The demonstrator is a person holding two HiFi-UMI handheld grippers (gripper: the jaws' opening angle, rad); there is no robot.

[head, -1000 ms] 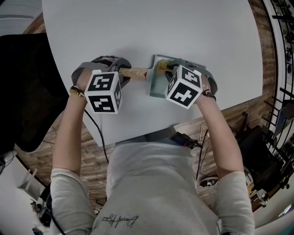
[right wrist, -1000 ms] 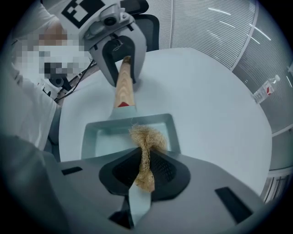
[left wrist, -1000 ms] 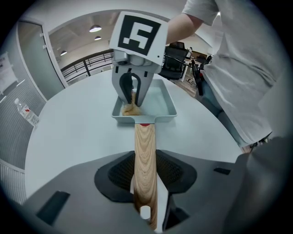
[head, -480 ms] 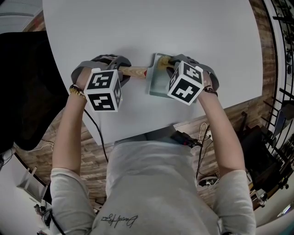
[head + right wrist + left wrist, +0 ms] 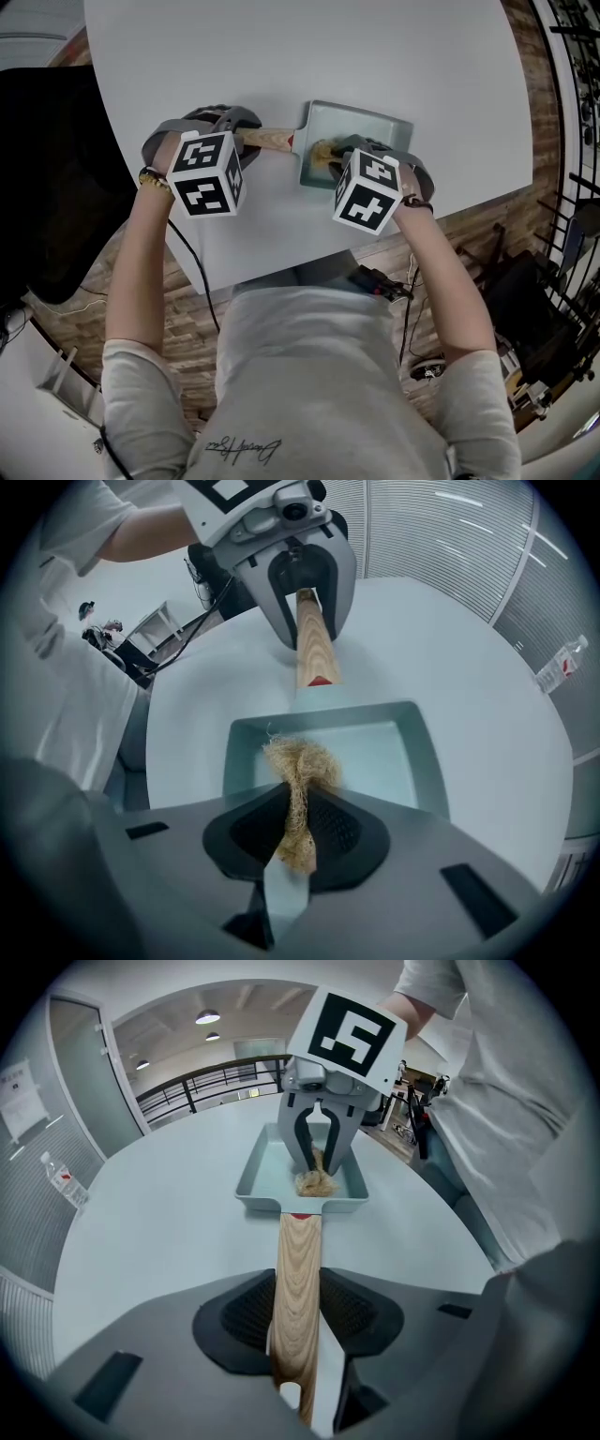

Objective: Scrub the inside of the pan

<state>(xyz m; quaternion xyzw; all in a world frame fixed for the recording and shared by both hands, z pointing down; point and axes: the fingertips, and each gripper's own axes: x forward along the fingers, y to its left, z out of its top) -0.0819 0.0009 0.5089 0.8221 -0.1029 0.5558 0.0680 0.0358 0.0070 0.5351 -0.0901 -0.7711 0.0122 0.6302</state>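
Note:
A pale green square pan (image 5: pixel 361 131) (image 5: pixel 274 1174) (image 5: pixel 384 752) lies on the round white table (image 5: pixel 309 56). Its wooden handle (image 5: pixel 265 140) (image 5: pixel 297 1283) (image 5: pixel 313 647) points left. My left gripper (image 5: pixel 246 139) (image 5: pixel 297 1312) is shut on that handle and holds it level. My right gripper (image 5: pixel 330 155) (image 5: pixel 298 827) is shut on a tan fibre scrubber (image 5: pixel 322 150) (image 5: pixel 298 775) (image 5: pixel 316 1181). The scrubber's tuft rests inside the pan at the wall nearest the handle.
The table's near edge (image 5: pixel 281 272) runs just below both grippers, with the person's torso (image 5: pixel 319 375) behind it. A black chair (image 5: pixel 47 187) stands to the left. A water bottle (image 5: pixel 62 1176) (image 5: pixel 560 664) stands at the table's far side.
The right gripper has slid with the scrubber from the pan's far part toward the handle side and nearer the person. More of the pan's floor is uncovered. The left gripper holds still.

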